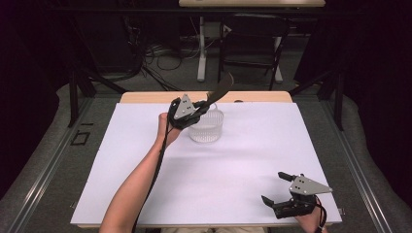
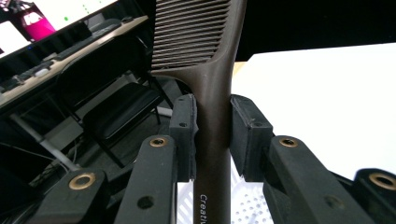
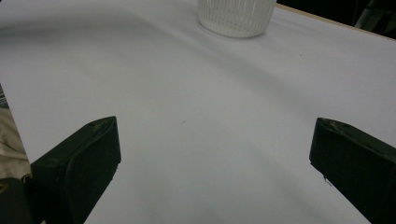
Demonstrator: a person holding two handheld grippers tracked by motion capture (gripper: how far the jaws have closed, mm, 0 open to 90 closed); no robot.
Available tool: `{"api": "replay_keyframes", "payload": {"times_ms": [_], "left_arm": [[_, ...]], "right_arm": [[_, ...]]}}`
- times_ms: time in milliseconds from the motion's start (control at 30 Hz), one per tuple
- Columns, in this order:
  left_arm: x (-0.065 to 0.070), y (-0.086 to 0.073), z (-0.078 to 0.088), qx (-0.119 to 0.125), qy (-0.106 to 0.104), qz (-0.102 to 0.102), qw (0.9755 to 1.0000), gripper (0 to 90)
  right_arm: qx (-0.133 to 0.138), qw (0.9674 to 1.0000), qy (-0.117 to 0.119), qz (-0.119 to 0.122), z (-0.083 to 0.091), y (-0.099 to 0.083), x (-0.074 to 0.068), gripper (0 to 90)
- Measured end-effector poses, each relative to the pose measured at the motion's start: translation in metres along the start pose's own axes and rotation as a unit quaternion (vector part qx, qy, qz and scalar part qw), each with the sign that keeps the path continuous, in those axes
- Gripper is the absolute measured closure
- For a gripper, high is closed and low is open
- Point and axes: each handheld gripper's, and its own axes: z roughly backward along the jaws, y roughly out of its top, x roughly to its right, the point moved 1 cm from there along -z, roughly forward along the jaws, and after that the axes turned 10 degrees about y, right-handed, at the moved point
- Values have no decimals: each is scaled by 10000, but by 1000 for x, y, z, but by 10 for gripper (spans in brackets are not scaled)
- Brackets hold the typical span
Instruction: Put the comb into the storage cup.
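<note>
My left gripper [image 1: 200,108] hovers over the white slotted basket [image 1: 206,127] at the table's far middle, shut on the handle of a dark brown comb [image 1: 219,90]. In the left gripper view both pads clamp the comb's handle [image 2: 212,121], its toothed end [image 2: 189,32] pointing up and away, and the basket's perforated floor [image 2: 250,205] lies below. My right gripper [image 1: 276,188] rests near the front right edge of the table, open, with nothing between its jaws. The right gripper view looks across bare white surface to the basket [image 3: 236,16] far off.
A white sheet [image 1: 243,160] covers the wooden table. Behind the table stand a black folding chair [image 1: 252,43], a desk leg and tangled cables on the floor. Dark curtains close both sides.
</note>
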Motion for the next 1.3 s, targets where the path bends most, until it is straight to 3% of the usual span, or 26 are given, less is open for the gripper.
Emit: {"api": "replay_keyframes", "payload": {"times_ms": [1300], "left_arm": [[2, -13, -14, -369, -243, -13, 9990, 720]], "right_arm": [[-13, 10000, -17, 9, 1, 0, 0, 17]]}}
